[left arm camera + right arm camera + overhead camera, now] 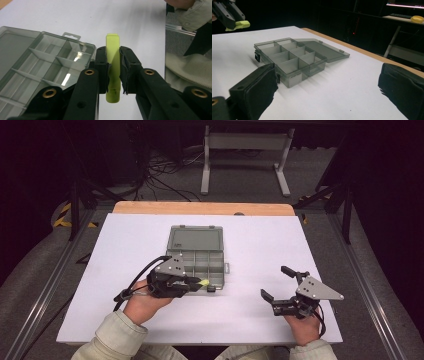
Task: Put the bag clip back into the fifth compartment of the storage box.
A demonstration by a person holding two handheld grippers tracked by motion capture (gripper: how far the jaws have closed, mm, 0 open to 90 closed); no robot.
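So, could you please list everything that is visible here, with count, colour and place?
compartment box: 1, smoky grey clear plastic, lid open, table middle, compartments look empty
clip-like piece: 1, yellow-green, clamped in the left gripper, near the box's front
table: 1, white top with a wooden far edge
metal stand: 1, light grey, on the floor beyond the table
cables: several, black, on the floor beyond the table
left gripper: 1, black, shut on the piece
right gripper: 1, black, fingers open, right of the box
sleeves: 2, beige, bottom edge
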